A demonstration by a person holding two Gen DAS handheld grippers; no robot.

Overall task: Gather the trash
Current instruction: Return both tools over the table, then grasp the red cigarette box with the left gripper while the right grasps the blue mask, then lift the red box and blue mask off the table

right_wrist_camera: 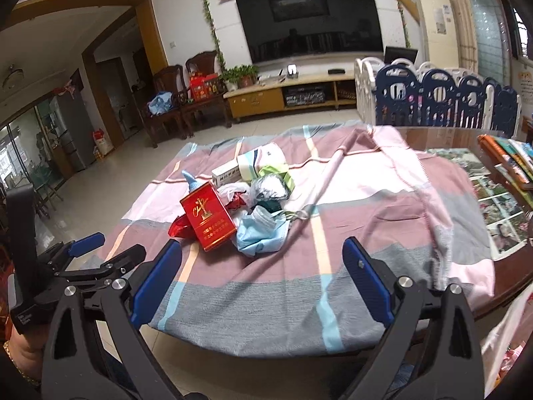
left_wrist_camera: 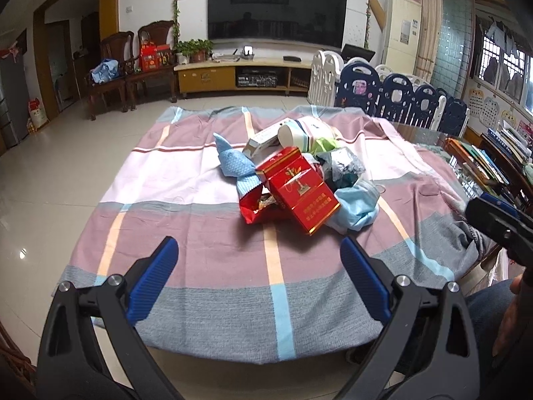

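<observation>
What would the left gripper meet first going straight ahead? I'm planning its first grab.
Probably the red cigarette box at the near edge of the trash pile; the open left gripper has only bare cloth before it.

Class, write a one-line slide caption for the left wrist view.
Open left gripper faces a trash pile led by a red cigarette box on a plaid tablecloth.

Both cameras sit low at the near edge of the table, each looking forward between its own spread blue fingers toward the television (left_wrist_camera: 276, 3) wall. The left wrist view faces the trash pile (left_wrist_camera: 293, 183) squarely and a little nearer; the right wrist view stands further right, with the pile (right_wrist_camera: 240, 206) left of centre. Both share the striped cloth (left_wrist_camera: 186, 180), pile, television and playpen fence (right_wrist_camera: 443, 100).
</observation>
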